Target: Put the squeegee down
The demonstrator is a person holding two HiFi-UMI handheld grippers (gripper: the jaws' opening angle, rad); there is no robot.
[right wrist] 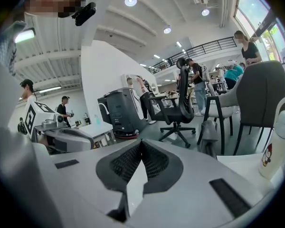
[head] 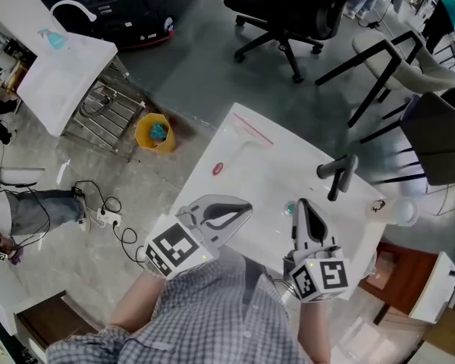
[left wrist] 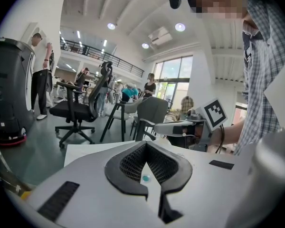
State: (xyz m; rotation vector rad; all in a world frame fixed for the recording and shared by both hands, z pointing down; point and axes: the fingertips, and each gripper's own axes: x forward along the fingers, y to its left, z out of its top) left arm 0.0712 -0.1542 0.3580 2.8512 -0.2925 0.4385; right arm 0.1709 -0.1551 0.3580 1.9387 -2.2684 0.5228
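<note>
The left gripper [head: 245,210], the right gripper [head: 302,203] and the person's shirt [head: 212,309] cover the counter's [head: 243,139] near edge. A teal thing [head: 290,207] and a red spot [head: 218,168] are too small to name. The squeegee's [head: 337,174] blade cannot be made out. The right gripper view's edge cuts off a white bottle [right wrist: 281,141].

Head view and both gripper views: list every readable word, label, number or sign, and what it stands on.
No word or number is readable.
Left marker cube, right marker cube: black-and-white square patterns, no letters.
Red label on the white table: too small to read.
Red and dark print on the white bottle: blurred, unreadable.
</note>
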